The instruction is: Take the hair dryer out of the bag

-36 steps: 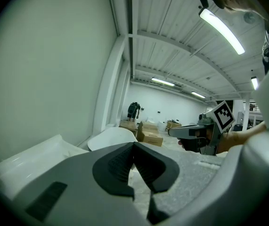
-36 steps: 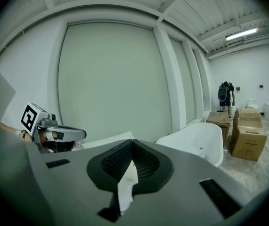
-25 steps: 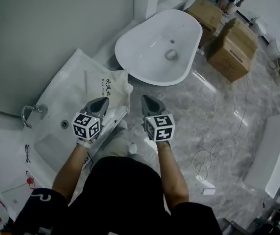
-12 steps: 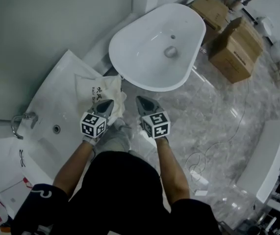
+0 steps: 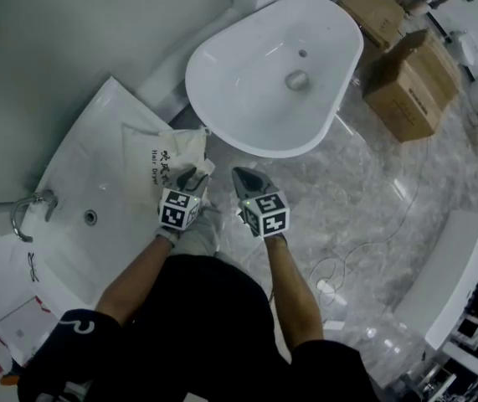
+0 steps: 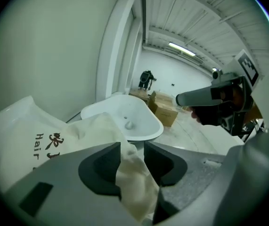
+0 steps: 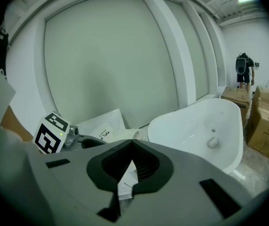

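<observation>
Both tongs have come down toward the worktop since a second ago, and the left tongs (image 5: pixel 190 174) (image 6: pixel 132 149), clamped at that time, have just been opening. They stand wide, with a fold of the bag's cloth running loose between the jaws. The right tongs (image 5: pixel 243 177) (image 7: pixel 133 144) are closed tight, jaw against jaw with nothing held, just to the right of the left pair and off the worktop's edge.

The bag (image 5: pixel 170 153) (image 6: pixel 77 131) (image 7: pixel 103 125) is a cream cloth pouch, soft and creased, printed in dark brown with a few characters and the words "Hair Dryer". The hair dryer itself is out of sight. The bag lies flat on the white worktop (image 5: pixel 96 166), at its corner nearest the tongs. Its rumpled end points at the left tongs and its smooth end lies toward the wall, so its long axis slants from lower right to upper left in the head view.

Farther along the worktop sit a sunk basin's drain (image 5: pixel 90 217) and a chrome tap (image 5: pixel 28 212). An oval white tub (image 5: pixel 247 99) (image 6: pixel 125 114) (image 7: pixel 205 121) stands just beyond, with cardboard boxes (image 5: pixel 406 90) past it on the marble floor (image 5: pixel 372 191).
</observation>
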A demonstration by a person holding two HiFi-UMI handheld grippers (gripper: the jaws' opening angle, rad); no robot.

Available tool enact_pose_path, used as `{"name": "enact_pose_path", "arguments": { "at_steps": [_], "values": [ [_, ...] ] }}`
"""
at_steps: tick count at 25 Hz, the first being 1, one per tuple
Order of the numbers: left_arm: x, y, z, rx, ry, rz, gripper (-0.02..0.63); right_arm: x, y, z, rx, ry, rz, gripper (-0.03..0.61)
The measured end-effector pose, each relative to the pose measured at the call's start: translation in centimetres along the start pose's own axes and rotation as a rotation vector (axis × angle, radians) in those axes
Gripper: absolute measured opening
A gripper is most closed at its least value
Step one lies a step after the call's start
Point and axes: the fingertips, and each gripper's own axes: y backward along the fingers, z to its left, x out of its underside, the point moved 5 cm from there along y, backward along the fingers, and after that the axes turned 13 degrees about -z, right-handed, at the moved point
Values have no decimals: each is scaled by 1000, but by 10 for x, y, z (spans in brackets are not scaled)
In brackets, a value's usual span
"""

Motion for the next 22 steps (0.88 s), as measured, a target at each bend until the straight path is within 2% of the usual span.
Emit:
{"name": "enact_pose_path", "arguments": {
  "at_steps": [5, 10, 13, 15, 17, 22],
  "values": [
    [13, -11, 10, -35, -20, 71, 147, 7, -4, -2, 4, -8, 22, -5],
    [20, -14, 16, -25, -3, 85, 141, 13, -4, -1, 19, -19, 31, -5],
    [21, -14, 15, -5, 19, 92, 110, 17, 0, -1, 30, -26, 32, -5],
    [20, -13, 15, 2, 39, 89, 87, 19, 4, -1, 39, -35, 31, -5],
    [16, -9, 17, 7, 59, 74, 38, 21, 7, 1, 42, -40, 29, -5],
    [-9, 13, 18, 41, 89, 0, 18, 20, 12, 7, 32, -30, 23, -5]
  ]
}}
